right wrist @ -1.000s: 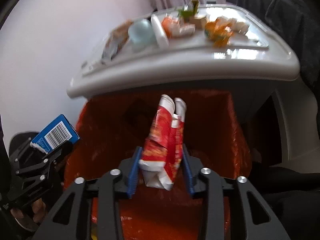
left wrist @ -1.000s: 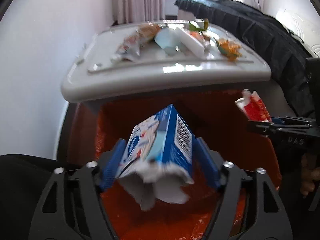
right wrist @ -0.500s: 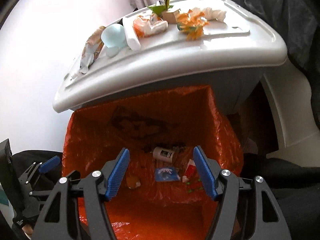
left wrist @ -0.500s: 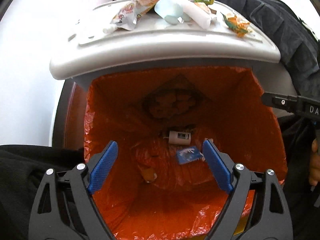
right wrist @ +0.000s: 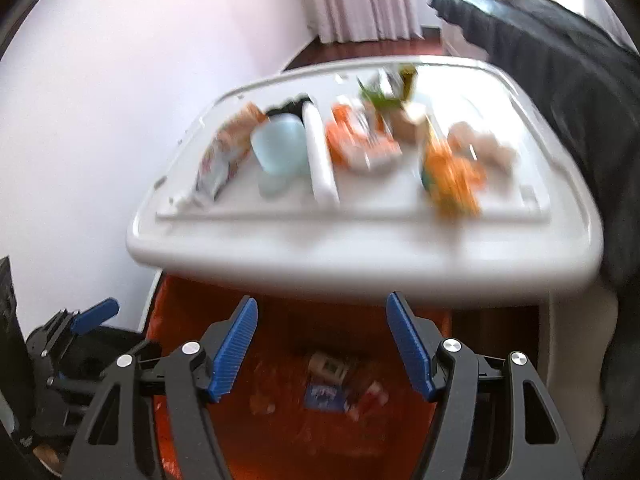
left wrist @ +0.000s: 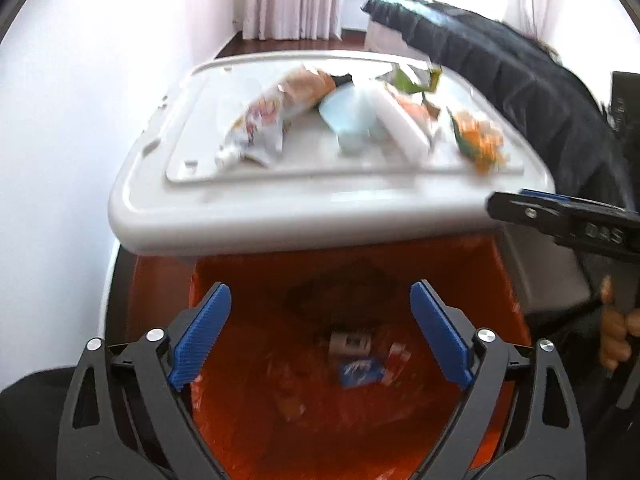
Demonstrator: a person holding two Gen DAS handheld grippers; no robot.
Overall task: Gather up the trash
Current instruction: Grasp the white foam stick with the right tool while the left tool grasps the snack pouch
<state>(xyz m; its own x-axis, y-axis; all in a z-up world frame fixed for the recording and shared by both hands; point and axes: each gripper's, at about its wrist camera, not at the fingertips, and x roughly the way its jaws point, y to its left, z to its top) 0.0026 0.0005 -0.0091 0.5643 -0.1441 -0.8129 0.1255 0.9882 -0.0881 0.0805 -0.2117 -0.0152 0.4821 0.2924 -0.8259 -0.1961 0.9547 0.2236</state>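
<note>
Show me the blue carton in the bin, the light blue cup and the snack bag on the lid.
blue carton (left wrist: 359, 374), left wrist view, its printed face
light blue cup (right wrist: 280, 149), right wrist view, its side
snack bag (left wrist: 260, 120), left wrist view, its middle

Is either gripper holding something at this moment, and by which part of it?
Nothing is held. The left gripper and the right gripper are both open and empty above the orange bin bag.
</note>
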